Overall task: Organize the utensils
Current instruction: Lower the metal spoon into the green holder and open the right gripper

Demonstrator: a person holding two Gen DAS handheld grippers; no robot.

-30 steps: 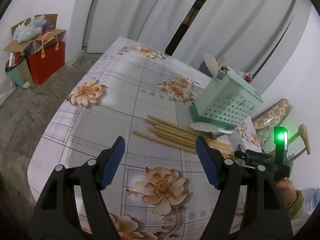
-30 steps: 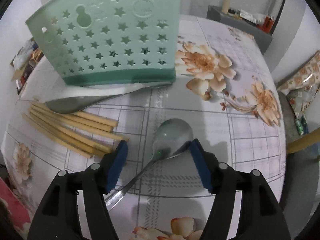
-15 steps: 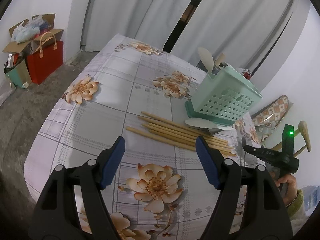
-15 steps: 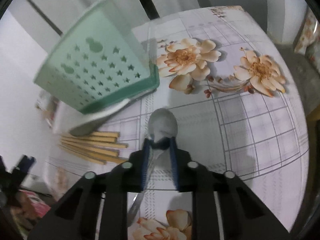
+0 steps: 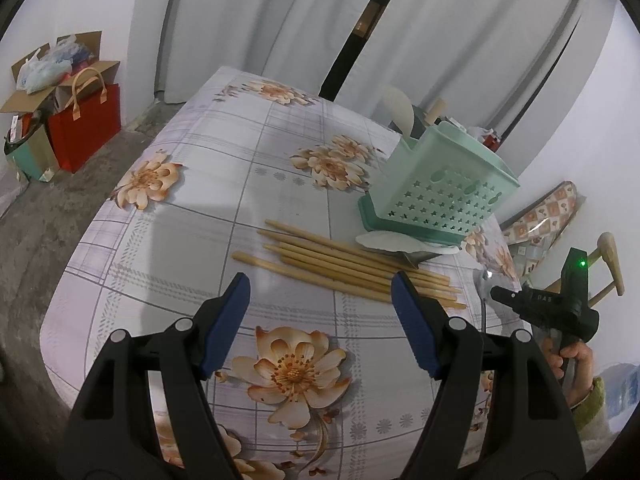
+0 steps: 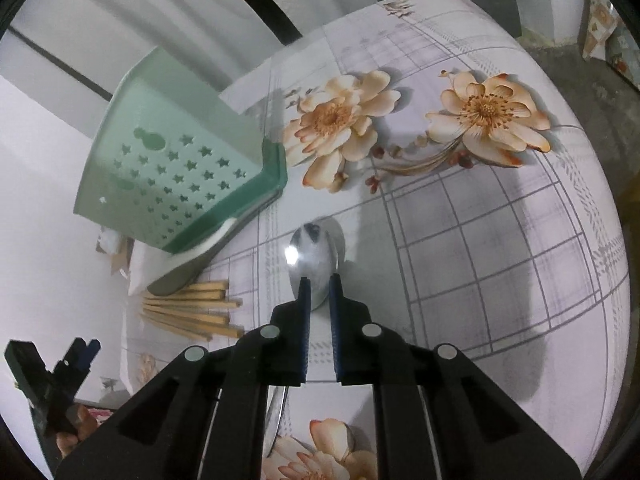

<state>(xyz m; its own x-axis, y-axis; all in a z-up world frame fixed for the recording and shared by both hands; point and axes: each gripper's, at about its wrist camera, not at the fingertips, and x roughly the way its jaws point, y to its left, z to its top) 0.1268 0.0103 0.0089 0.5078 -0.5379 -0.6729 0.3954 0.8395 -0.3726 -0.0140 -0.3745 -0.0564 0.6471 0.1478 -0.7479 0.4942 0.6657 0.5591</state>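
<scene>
So the left gripper (image 5: 320, 320) hovers spread wide with nothing in it, chopsticks (image 5: 344, 266) lying crosswise just ahead. Right gripper (image 6: 319, 286) is clamped on the metal spoon (image 6: 314, 256) (bowl sticking forward, handle trailing back under), with the green holder (image 6: 180, 172) up-left of it, nearer this hand.

I see a glossy, mirror-bright metal spoon (image 6: 316, 256) and matt, pale wooden chopsticks (image 5: 344, 266). The mint holder (image 5: 440, 190) looks like smooth perforated plastic, and the flowered tablecloth (image 5: 248, 184) like smooth cloth.

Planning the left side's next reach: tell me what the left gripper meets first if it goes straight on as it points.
Probably the chopsticks lying just beyond the open left gripper; depth is uncertain.
</scene>
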